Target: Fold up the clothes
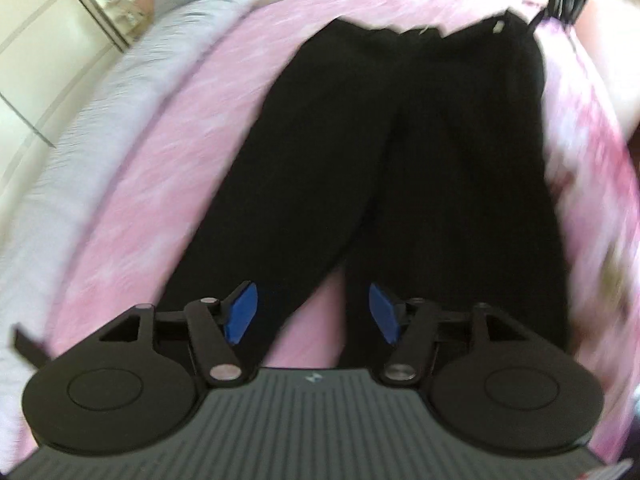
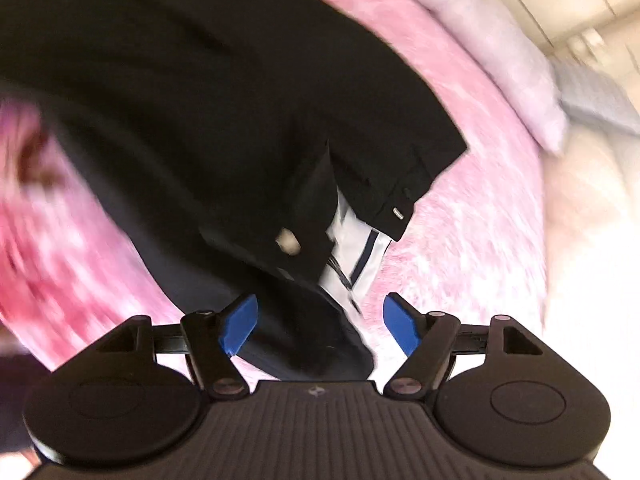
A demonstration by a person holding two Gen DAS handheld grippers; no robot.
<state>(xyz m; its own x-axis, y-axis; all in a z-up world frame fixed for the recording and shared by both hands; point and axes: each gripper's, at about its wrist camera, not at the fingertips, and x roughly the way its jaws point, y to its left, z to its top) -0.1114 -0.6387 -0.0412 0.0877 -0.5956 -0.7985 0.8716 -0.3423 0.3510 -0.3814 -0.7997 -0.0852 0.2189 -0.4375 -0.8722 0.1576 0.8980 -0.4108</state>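
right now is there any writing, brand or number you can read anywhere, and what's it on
No readable words or numbers in either view.
Small pale emblem on the left gripper body: a symbol only, no letters.
Same kind of emblem on the right gripper body: no letters.
White lining at the waist of the black trousers: dark stripes, any print too blurred to read.
Pale button and metal clasp on the waistband: no text legible.

Black trousers lie flat, legs apart, waistband open showing white lining.
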